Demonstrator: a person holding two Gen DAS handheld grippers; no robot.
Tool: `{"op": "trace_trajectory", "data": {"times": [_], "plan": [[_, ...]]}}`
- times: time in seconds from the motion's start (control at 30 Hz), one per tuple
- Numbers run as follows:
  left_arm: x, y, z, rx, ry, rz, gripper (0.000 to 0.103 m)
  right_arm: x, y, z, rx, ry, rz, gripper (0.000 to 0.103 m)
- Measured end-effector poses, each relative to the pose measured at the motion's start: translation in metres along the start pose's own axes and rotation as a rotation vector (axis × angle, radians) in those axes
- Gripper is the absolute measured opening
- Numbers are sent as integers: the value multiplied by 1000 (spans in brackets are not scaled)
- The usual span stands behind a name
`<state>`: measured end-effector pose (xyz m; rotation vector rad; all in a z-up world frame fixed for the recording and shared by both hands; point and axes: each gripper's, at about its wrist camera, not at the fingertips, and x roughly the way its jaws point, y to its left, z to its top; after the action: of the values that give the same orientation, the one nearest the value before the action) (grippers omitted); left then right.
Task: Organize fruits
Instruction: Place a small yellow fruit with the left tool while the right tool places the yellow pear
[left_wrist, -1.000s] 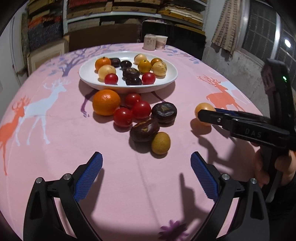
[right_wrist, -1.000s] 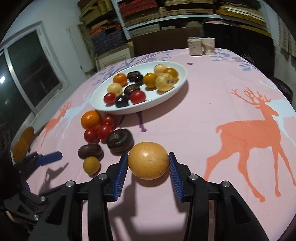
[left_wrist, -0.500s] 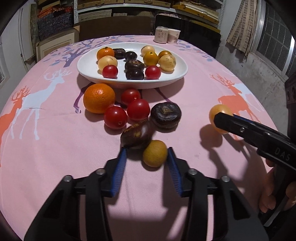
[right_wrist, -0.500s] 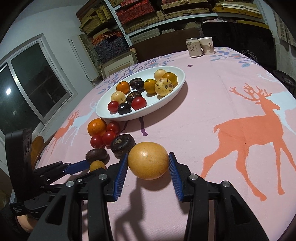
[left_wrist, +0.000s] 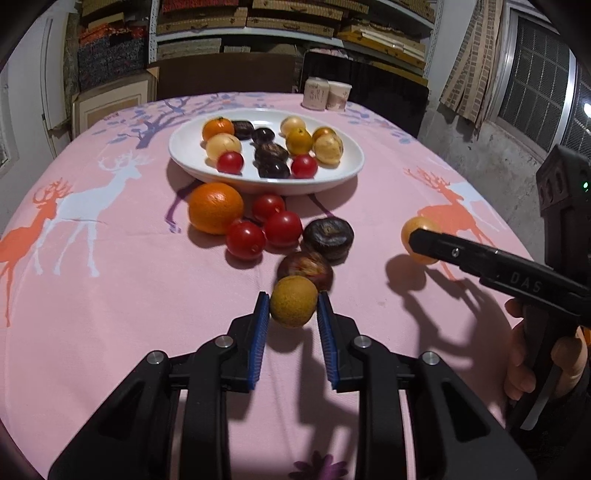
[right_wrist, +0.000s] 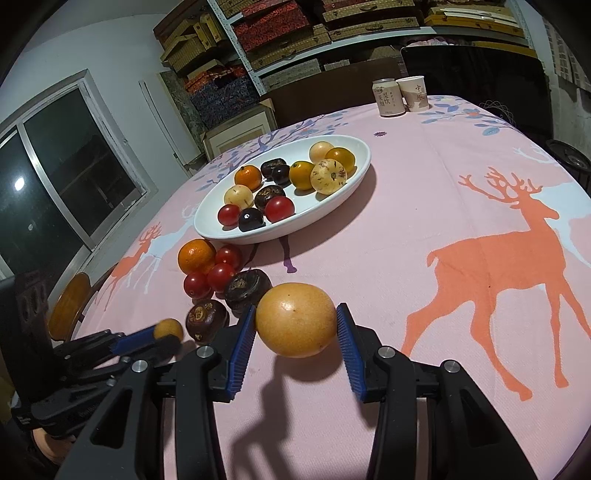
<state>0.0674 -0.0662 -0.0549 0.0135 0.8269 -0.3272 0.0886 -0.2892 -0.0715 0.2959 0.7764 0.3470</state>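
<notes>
My left gripper is shut on a small brown-yellow fruit and holds it above the pink cloth; it also shows in the right wrist view. My right gripper is shut on a large yellow-orange fruit, lifted over its shadow; it shows in the left wrist view too. A white oval plate at the table's middle holds several fruits. Loose in front of it lie an orange, three red tomatoes and two dark fruits.
A can and a paper cup stand at the table's far edge. Shelves with boxes and a dark chair stand behind the table. The table edge drops off at the right, near a rough wall.
My left gripper moved forward, closed on the small brown-yellow fruit and lifted it. My right gripper rose with the large yellow-orange fruit.
</notes>
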Motion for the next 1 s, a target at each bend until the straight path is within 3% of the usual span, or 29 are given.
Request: {"op": "trace_trajectory", "data": {"times": [0.33, 0.57, 0.77, 1.0], "plan": [[-25, 25, 15, -31, -87, 5, 26, -1, 6, 3, -15, -2, -54, 45], [-22, 38, 54, -4, -126, 21, 26, -15, 29, 54, -82, -39, -46, 45], [18, 43, 111, 34, -103, 35, 26, 17, 39, 128, -123, -29, -73, 45], [91, 58, 160, 3, -28, 35, 26, 103, 24, 183, -59, 69, -99, 45]]}}
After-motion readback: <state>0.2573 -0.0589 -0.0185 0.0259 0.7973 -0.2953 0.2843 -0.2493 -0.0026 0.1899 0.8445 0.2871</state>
